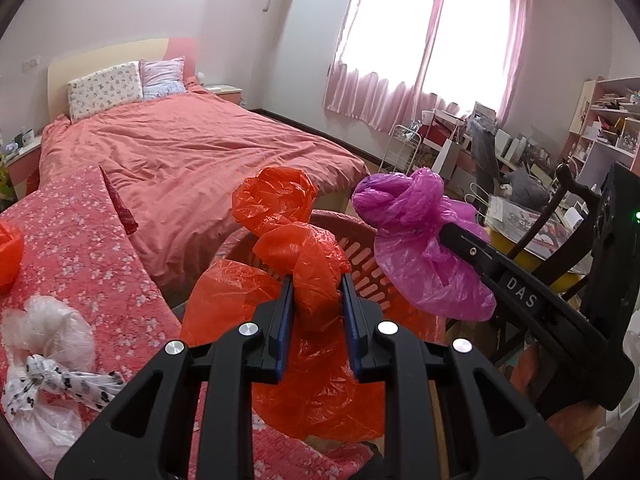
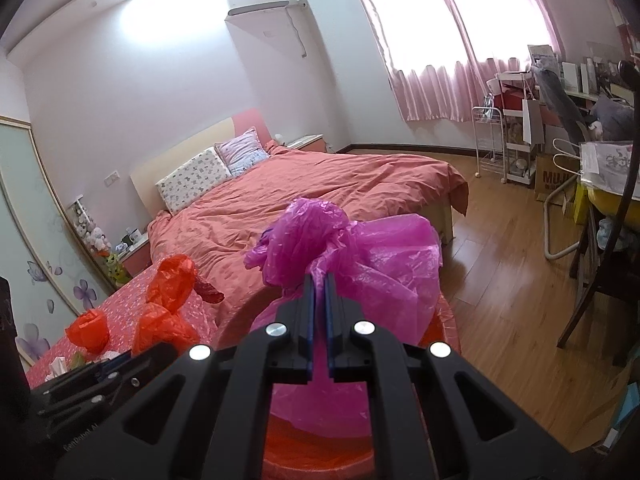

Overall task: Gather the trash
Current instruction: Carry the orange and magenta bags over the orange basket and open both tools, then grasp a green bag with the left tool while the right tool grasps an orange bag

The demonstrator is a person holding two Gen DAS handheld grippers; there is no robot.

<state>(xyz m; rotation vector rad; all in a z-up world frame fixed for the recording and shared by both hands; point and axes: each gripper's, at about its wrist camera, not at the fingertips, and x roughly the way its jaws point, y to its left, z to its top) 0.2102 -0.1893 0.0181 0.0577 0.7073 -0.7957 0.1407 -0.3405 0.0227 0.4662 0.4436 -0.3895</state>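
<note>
Legibly, only two bits of writing show: "DAS" in white on the black arm of the right tool (image 1: 448, 232) as seen from the left wrist camera, and "MUJ" on a brown cardboard box (image 2: 554, 180) by the white wire rack (image 2: 490, 140) under the window. Both tools are held over a reddish slotted laundry basket (image 1: 366, 264) that stands between a table covered in a pink floral cloth (image 1: 80, 248) and a bed with a coral duvet (image 2: 320, 184). The left tool (image 1: 318, 292) has its blue pads partly closed around the neck of a knotted orange-red plastic bag (image 1: 300, 248), which hangs above the basket rim. The right tool (image 2: 320, 284) has its pads nearly together, pinching a knotted magenta plastic bag (image 2: 360, 248) just beside the orange one and also over the basket. On the cloth lie three more bundles: a second orange-red bag (image 2: 88, 328) at the far side, a crumpled clear bag (image 1: 48, 320) and a white bag with black spots (image 1: 52, 380) touching it. Two pillows (image 1: 124, 86) lean on the cream headboard, one with a small print, one pale lilac. Pink curtains (image 1: 400, 60) cover one bright window, a white air conditioner (image 2: 258, 2) sits high on the wall, and the floor is wood plank (image 2: 500, 280).
</note>
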